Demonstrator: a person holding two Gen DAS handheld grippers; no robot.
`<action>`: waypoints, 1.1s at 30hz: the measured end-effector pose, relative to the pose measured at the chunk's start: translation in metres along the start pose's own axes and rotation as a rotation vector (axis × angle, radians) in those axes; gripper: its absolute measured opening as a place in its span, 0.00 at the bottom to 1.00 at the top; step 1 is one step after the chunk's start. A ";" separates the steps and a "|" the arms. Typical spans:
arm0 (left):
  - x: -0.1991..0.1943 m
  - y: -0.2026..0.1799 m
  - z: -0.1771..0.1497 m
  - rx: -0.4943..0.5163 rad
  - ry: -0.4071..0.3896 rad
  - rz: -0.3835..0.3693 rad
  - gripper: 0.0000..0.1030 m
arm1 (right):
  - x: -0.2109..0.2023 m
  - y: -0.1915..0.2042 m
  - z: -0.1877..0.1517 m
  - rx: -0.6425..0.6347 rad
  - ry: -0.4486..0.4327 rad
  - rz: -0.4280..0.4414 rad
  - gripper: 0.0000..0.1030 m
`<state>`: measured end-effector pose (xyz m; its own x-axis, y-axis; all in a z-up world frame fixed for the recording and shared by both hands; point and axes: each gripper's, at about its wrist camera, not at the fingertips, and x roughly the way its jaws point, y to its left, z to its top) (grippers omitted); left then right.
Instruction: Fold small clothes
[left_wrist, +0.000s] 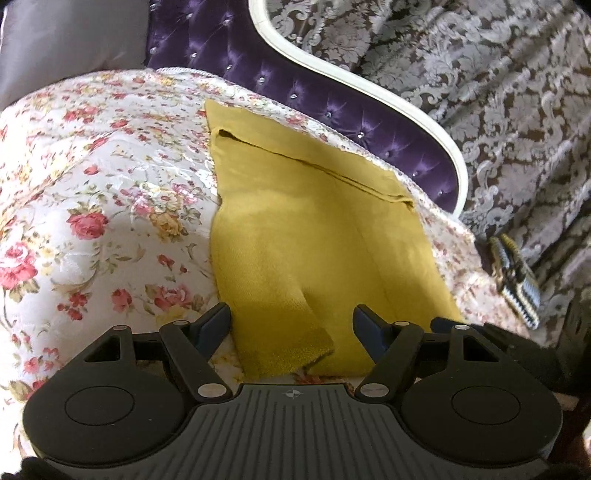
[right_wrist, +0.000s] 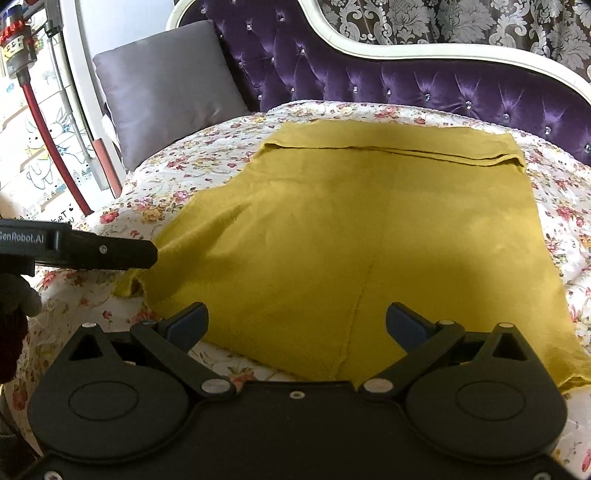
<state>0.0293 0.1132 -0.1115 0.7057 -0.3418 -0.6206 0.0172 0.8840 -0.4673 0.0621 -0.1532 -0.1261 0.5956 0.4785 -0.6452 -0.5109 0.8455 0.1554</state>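
Sofa, purple tufted back, white trim; grey cushion at its end. Floral cover spread over seat. Mustard garment flat on cover, far edge folded over. Right gripper jaws spread wide, hovering over garment's near edge, nothing held. Left gripper jaws also spread, straddling narrow garment end, fingers apart from cloth; seen from right view at garment's left corner.
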 end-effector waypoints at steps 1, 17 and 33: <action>-0.002 0.003 0.001 -0.023 0.001 -0.007 0.69 | -0.001 0.000 0.000 0.002 -0.003 0.000 0.99; 0.003 0.001 0.008 0.014 0.049 0.134 0.26 | -0.008 -0.001 -0.001 -0.013 -0.018 -0.012 0.99; -0.015 -0.003 0.004 0.194 -0.018 0.287 0.04 | -0.028 -0.034 -0.005 0.058 -0.055 -0.107 0.99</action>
<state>0.0213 0.1168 -0.0977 0.7138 -0.0663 -0.6972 -0.0510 0.9880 -0.1461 0.0599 -0.1969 -0.1170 0.6786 0.3962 -0.6185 -0.4072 0.9037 0.1322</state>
